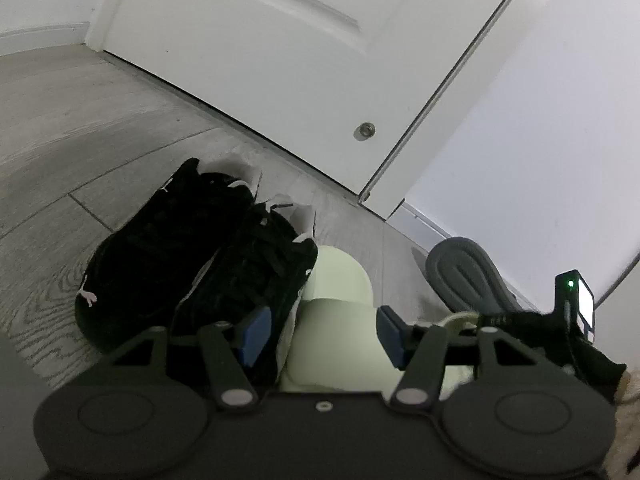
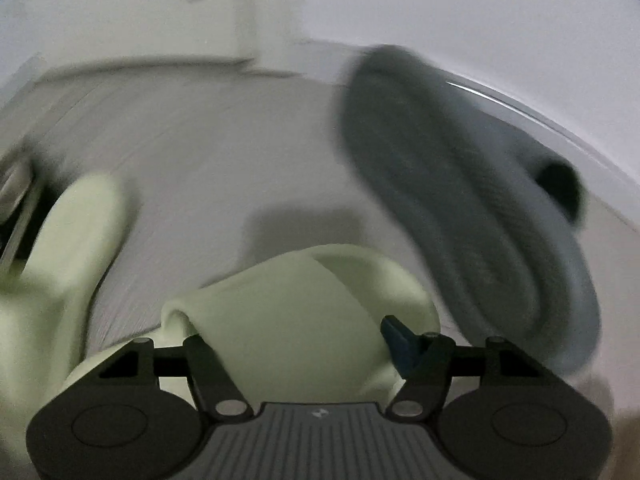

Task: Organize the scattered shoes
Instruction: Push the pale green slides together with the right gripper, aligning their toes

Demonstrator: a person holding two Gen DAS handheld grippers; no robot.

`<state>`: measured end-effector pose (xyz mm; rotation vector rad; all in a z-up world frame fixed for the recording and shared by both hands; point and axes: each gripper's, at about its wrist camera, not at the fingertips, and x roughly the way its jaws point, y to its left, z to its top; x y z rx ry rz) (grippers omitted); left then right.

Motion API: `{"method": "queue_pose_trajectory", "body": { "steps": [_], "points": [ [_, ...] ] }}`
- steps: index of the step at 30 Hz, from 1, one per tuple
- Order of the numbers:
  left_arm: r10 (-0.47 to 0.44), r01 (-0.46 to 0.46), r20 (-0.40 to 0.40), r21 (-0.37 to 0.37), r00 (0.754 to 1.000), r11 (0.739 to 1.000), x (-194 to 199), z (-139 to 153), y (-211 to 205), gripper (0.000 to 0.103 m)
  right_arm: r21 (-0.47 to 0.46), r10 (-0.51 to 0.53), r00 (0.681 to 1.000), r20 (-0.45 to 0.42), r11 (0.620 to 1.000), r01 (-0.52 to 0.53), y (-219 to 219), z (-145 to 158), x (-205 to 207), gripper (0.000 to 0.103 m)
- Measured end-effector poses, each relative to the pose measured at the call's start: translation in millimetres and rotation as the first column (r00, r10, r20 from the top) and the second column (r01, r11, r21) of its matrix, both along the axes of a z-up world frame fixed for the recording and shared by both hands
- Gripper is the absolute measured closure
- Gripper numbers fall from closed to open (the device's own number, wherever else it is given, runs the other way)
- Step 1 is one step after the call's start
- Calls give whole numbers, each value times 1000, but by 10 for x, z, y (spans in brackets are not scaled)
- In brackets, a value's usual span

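Jaws: left gripper [image 1: 316, 332] clamps a slide [image 1: 332, 320]; right gripper [image 2: 296, 344] straddles second slide [image 2: 296, 312], grip unclear | sneakers [image 1: 192, 264] lower left, grey slipper [image 2: 460, 200] right, all on floor [image 1: 80, 128] | advice: seat both pads squarely, set slides parallel beside sneakers.

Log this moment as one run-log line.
left tool: around pale green slide | right tool: over second green slide, grip unclear | black sneakers: paired
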<state>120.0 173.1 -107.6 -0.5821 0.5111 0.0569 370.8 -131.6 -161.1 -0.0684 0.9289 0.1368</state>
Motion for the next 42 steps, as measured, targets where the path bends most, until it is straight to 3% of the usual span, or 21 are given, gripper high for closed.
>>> {"method": "queue_pose_trajectory", "body": {
  "steps": [1,3,5,8,12,20,23,26,28,32,36,39,42],
  "points": [
    [1,-1,-1,0,1000,1000,3,-2,-3,44,71,-148,989,-2,986,148,-67,5,30,34],
    [2,-2,-3,2,1000,1000,9,-2,-4,44,111,-299,954,-21,948,299,-77,10,31,34],
    [13,-13,-20,10,1000,1000,22,-6,-4,42,127,-448,893,-51,884,451,0,0,-4,32],
    [27,-27,-48,14,998,1000,47,-21,2,41,110,-488,871,-60,864,492,118,-7,-75,30],
    [20,-19,-46,23,999,1000,54,-13,-14,39,181,-463,879,-113,860,477,85,-23,-190,21],
    [5,-2,-44,51,999,999,65,2,-60,38,389,-297,952,-75,870,302,-193,-38,-489,17],
    [8,-6,-42,48,999,999,64,3,-56,38,434,-228,971,-69,870,235,-198,-55,-659,17],
    [9,-7,-39,51,999,999,57,11,-63,38,419,-145,988,-62,894,157,-44,-63,-839,17],
    [12,-10,-42,54,999,998,59,15,-67,38,411,-82,994,-74,905,106,76,-80,-971,17],
    [23,-20,-58,54,998,998,55,19,-50,36,466,75,985,-158,885,8,213,-71,-1197,17],
    [18,-13,-73,62,997,998,76,21,-61,35,381,153,985,-83,918,-111,284,88,-1397,17],
    [12,-5,-94,79,995,997,99,14,-86,34,221,203,977,68,952,-213,308,255,-1464,16],
    [16,-6,-113,85,993,996,117,2,-88,34,84,248,955,162,961,-263,339,341,-1441,8]
  ]
}}
